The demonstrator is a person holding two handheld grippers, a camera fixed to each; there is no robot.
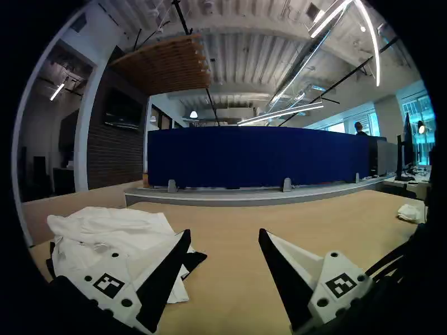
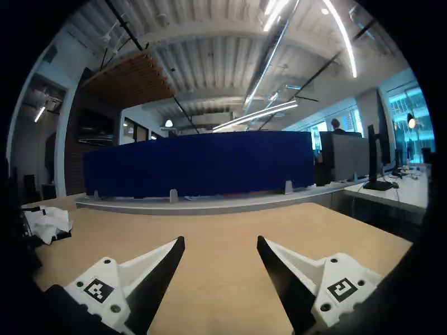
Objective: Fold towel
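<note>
Lying crumpled on the table (image 1: 313, 218), a white towel (image 1: 112, 234); left gripper (image 1: 224, 232) and right gripper (image 2: 220, 239) jaws both apart, empty.

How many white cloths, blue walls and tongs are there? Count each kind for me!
White cloths: 2, the big white crumpled towel and the small white crumpled cloth far off to the right in the left gripper view.
Dark blue divider panel: 1.
Tongs: 2, the left tongs and the right tongs, both open.
Total: 5.

Bright ceiling strip lights (image 1: 282, 111) (glaring); sharp focus, edges heavily bowed.
</note>
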